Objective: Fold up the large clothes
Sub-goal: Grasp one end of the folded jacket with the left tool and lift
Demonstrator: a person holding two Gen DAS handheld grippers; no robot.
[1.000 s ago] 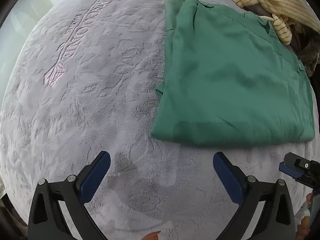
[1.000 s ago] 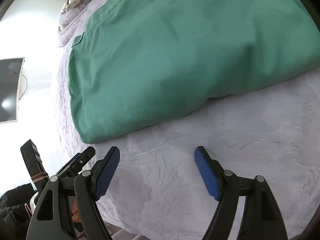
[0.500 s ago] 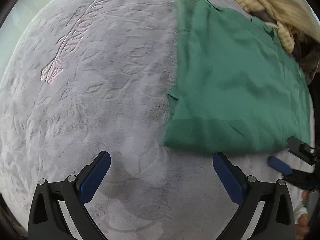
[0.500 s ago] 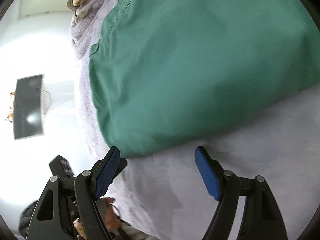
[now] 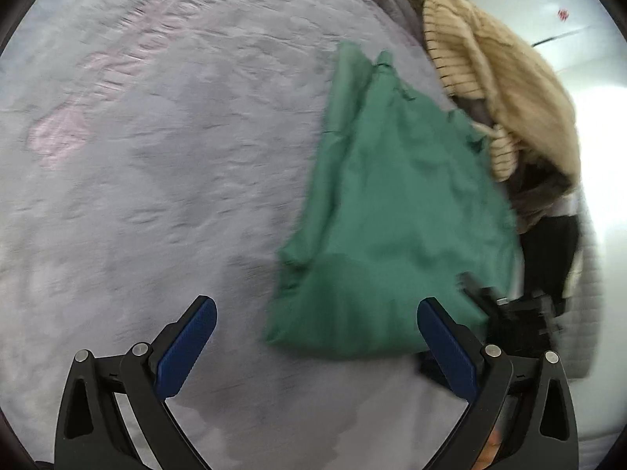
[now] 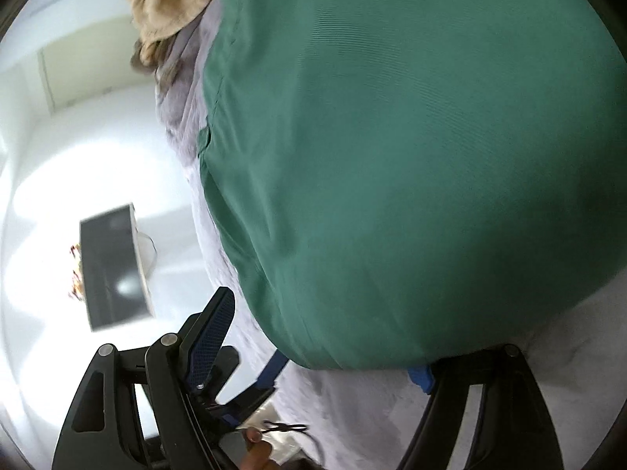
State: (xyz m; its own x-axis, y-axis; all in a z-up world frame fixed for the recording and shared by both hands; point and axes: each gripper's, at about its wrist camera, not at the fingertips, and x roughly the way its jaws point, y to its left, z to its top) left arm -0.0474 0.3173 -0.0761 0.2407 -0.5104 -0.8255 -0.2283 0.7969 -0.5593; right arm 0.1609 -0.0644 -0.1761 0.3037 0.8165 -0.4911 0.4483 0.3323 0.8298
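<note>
A folded green garment point(image 5: 392, 215) lies on a grey plush blanket point(image 5: 156, 176). My left gripper point(image 5: 313, 337) is open and empty, with its right finger at the garment's near edge. In the right wrist view the green garment point(image 6: 411, 156) fills most of the frame. My right gripper point(image 6: 325, 337) is open at the garment's near corner; the cloth edge lies over its right finger and hides the pad. The right gripper also shows in the left wrist view point(image 5: 513, 317), at the garment's right corner.
A beige striped garment point(image 5: 490, 90) and dark clothes point(image 5: 548, 243) are heaped at the blanket's far right edge. A pink pattern point(image 5: 98, 90) marks the blanket at the left. Beyond the bed edge is a white floor with a dark box point(image 6: 109, 266).
Both grippers have swung to the right and closer to the garment. The right gripper has reached the garment's near corner, and the cloth now covers its right finger. The left gripper stays open.
</note>
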